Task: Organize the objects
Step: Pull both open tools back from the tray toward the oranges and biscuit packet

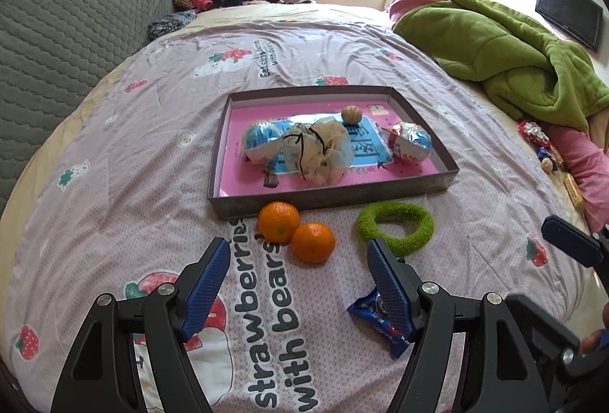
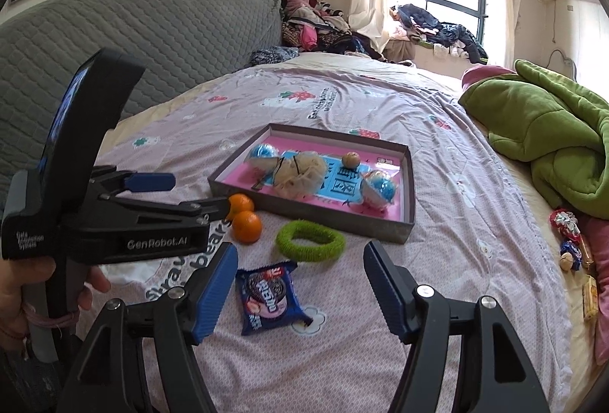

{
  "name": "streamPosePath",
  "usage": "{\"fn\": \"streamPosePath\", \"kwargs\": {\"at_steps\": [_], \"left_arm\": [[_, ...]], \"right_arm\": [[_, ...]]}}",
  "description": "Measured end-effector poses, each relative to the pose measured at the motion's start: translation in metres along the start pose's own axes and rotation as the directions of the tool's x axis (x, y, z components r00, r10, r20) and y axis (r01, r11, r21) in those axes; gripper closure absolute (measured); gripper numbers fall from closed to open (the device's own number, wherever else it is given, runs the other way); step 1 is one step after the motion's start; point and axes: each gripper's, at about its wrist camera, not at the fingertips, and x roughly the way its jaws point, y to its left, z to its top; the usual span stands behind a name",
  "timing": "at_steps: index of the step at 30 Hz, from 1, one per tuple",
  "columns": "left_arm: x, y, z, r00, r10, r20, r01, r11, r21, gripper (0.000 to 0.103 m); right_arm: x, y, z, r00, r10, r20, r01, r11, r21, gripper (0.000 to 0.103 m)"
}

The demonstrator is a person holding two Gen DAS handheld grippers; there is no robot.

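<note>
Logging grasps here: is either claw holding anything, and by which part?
Nothing is held. The left claw and right claw are both open above the bed.

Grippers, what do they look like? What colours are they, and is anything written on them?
Both are black plastic with silver screws. The left gripper and right gripper each have two fingers faced with ridged blue pads. Seen side-on, the left one's body reads "GenRobot.AI" in white. A pink band wraps its handle.

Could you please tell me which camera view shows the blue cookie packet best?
The right wrist view: the blue cookie packet lies fully visible between the open right gripper fingers, its printed face readable. In the left wrist view, the left gripper's finger covers much of it.
</note>
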Motion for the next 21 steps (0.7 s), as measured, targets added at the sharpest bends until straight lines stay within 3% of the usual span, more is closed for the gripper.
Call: {"fn": "streamPosePath", "kwargs": {"at_steps": [21], "left_arm": [[0.029, -0.003, -0.020, 0.998, 0.004, -0.070, -0.004, 1.000, 0.010, 0.027]], "right_arm": [[0.027, 0.021, -0.032, 0.995, 0.045, -0.086, -0.050, 0.997, -0.059, 0.034]]}}
